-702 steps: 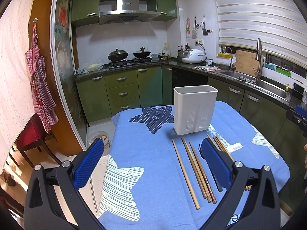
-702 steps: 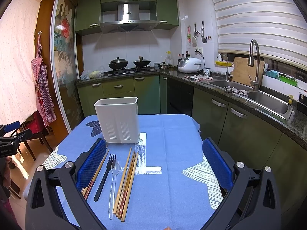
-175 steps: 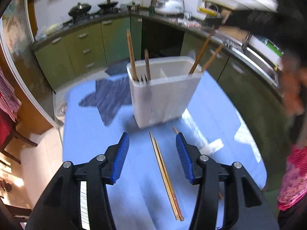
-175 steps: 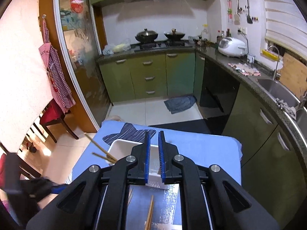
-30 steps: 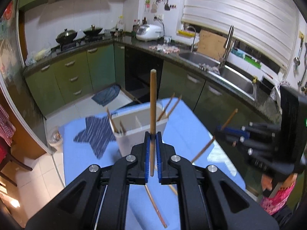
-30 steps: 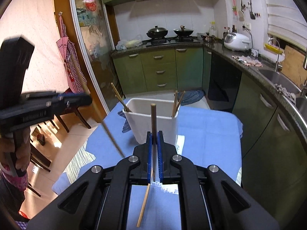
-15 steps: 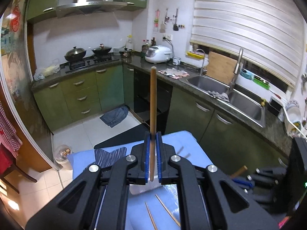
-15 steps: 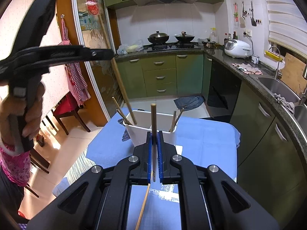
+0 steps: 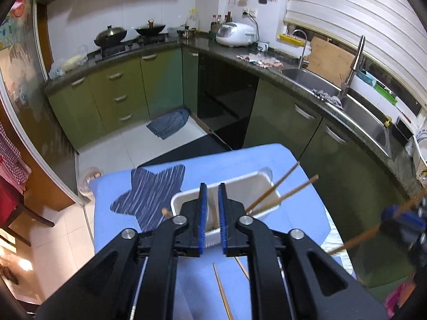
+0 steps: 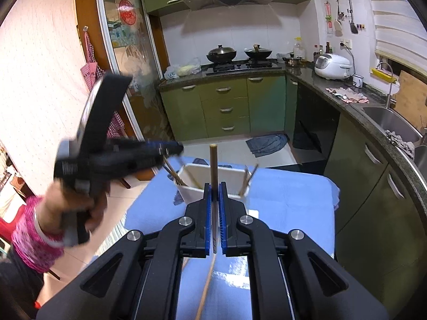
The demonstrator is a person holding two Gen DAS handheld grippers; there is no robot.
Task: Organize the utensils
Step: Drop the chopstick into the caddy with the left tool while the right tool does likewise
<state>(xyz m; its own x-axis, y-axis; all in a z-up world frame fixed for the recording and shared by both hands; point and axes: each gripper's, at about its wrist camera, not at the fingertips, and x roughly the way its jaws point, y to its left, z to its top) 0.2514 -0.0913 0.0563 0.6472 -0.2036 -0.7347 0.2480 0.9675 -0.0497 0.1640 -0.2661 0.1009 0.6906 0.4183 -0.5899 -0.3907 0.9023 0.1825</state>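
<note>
The left gripper (image 9: 211, 208) hung over the white utensil holder (image 9: 269, 184) that stood on the blue-clothed table (image 9: 299, 224). Its blue fingers (image 9: 203, 205) had just been opening to a narrow gap. Through that gap only the inside of the holder showed, with what may have been a chopstick down in it; the view there was too cramped to be sure. Nothing was pinched between the pads.

Two chopsticks (image 9: 277, 189) leaned out over the holder's right end. Another stub (image 9: 166, 212) poked up at its left end. Two more loose chopsticks (image 9: 222, 290) lay flat on the cloth nearer the camera.

The right gripper (image 10: 214, 202) had its fingers (image 10: 208, 210) pressed together on a single chopstick (image 10: 213, 165). That chopstick stood roughly upright in the right wrist view, its top end rising in front of the holder (image 10: 197, 173) and its lower part trailing down below the pads. The right gripper hovered short of the holder, above the table (image 10: 288, 200).

In the same view, the person's left hand (image 10: 69, 208), with a pink sleeve (image 10: 32, 242) at the wrist, held the other tool at the left, blurred, near the holder's left rim.
</note>
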